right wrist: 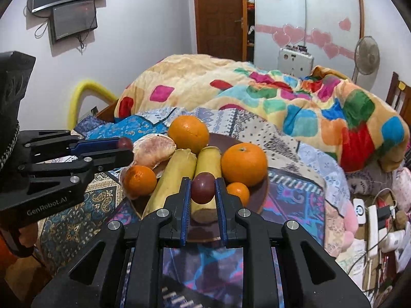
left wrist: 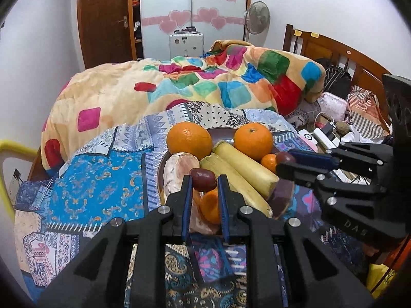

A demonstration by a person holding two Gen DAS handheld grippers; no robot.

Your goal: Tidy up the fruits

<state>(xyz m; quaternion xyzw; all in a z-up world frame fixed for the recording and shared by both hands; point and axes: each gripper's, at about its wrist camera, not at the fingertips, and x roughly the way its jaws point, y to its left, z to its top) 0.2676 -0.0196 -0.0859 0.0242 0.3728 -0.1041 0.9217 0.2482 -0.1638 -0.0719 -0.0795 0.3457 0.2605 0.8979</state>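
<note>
A brown plate [right wrist: 259, 195] on the bed holds two big oranges [left wrist: 189, 140] [right wrist: 244, 163], two bananas [left wrist: 244, 172] [right wrist: 174, 177], small tangerines [right wrist: 140, 181] and a peeled pomelo piece [right wrist: 154, 150]. My left gripper [left wrist: 204, 182] is shut on a dark red grape [left wrist: 203, 179] above the plate's near left side; it shows from the side in the right wrist view [right wrist: 125, 148]. My right gripper [right wrist: 203, 188] is shut on a second dark red grape [right wrist: 203, 188] over the bananas; it also shows in the left wrist view [left wrist: 282, 163].
A patterned bedsheet [left wrist: 102, 179] and a colourful blanket [left wrist: 205, 84] cover the bed. Chargers, cables and clothes [right wrist: 380, 218] lie at the right by the wooden headboard [left wrist: 334, 48]. A yellow padded rail [left wrist: 15, 151] stands at the left edge.
</note>
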